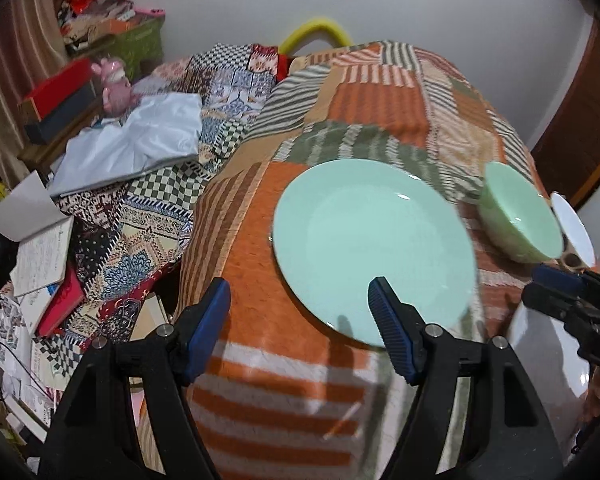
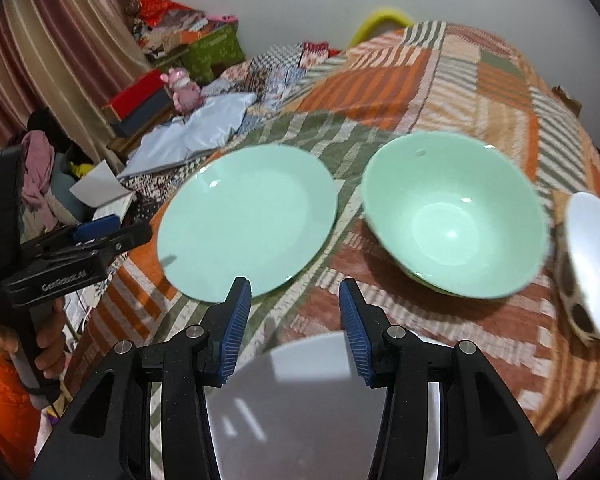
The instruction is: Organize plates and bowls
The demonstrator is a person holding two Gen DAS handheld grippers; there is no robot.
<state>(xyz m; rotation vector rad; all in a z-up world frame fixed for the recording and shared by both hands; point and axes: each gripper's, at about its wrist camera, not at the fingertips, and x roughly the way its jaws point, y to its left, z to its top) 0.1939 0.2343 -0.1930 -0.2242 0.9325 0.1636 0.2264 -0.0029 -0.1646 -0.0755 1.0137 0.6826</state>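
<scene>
A mint green plate [image 1: 374,244] lies on the patchwork blanket [image 1: 340,108]; it also shows in the right wrist view [image 2: 246,220]. A mint green bowl [image 2: 454,214] stands to its right, seen also in the left wrist view [image 1: 518,214]. A white bowl with dark spots outside [image 2: 594,264] lies tilted on its side at the far right. A white plate [image 2: 320,404] lies nearest, under my right gripper [image 2: 295,322], which is open and empty. My left gripper [image 1: 300,322] is open and empty, its right finger over the green plate's near rim.
Left of the blanket's edge lie a grey plastic bag [image 1: 140,140], books and papers [image 1: 40,256], a pink toy [image 1: 114,84] and boxes. A yellow hoop [image 1: 314,32] stands by the white wall. A curtain [image 2: 40,60] hangs at the left.
</scene>
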